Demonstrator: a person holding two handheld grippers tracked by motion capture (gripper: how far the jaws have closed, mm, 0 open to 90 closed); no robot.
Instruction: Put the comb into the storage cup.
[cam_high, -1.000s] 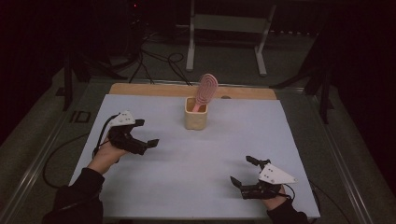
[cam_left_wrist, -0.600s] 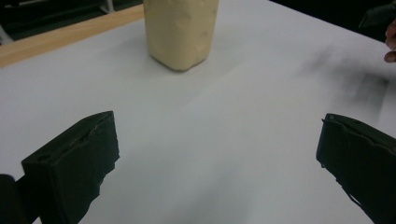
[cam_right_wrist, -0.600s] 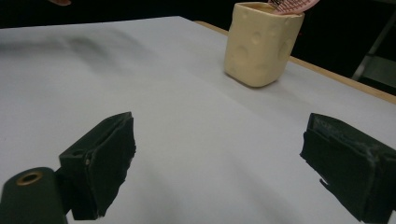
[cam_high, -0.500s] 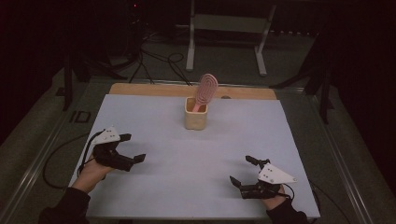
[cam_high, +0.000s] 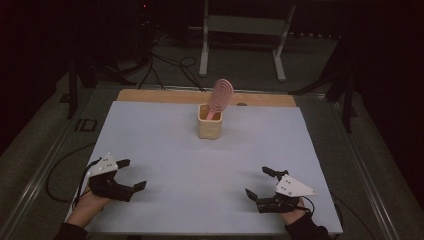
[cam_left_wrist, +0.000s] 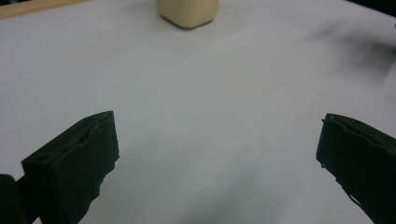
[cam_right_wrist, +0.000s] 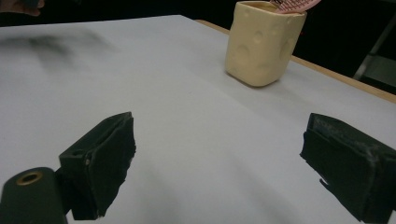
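A cream cup (cam_high: 210, 127) with round dimples stands at the back middle of the white table (cam_high: 165, 150), and a pink hairbrush (cam_high: 219, 98) stands upright in it. My left gripper (cam_high: 131, 174) rests open near the front left corner, nothing between its jaws. At the front right my right gripper (cam_high: 259, 183) also rests open and empty. In the left gripper view the cup (cam_left_wrist: 188, 11) is far ahead at the top edge. The right gripper view has the cup (cam_right_wrist: 262, 42) ahead to the right, with the pink brush (cam_right_wrist: 294, 4) at its rim.
A wooden strip (cam_high: 200, 96) runs along the table's far edge. Beyond it on the dark floor are cables (cam_high: 165, 60) and a white metal stand (cam_high: 245, 30). A metal rail (cam_high: 40, 175) borders the table's left side.
My left gripper has drawn back from the middle left of the table toward the front left corner. The right gripper has stayed in place.
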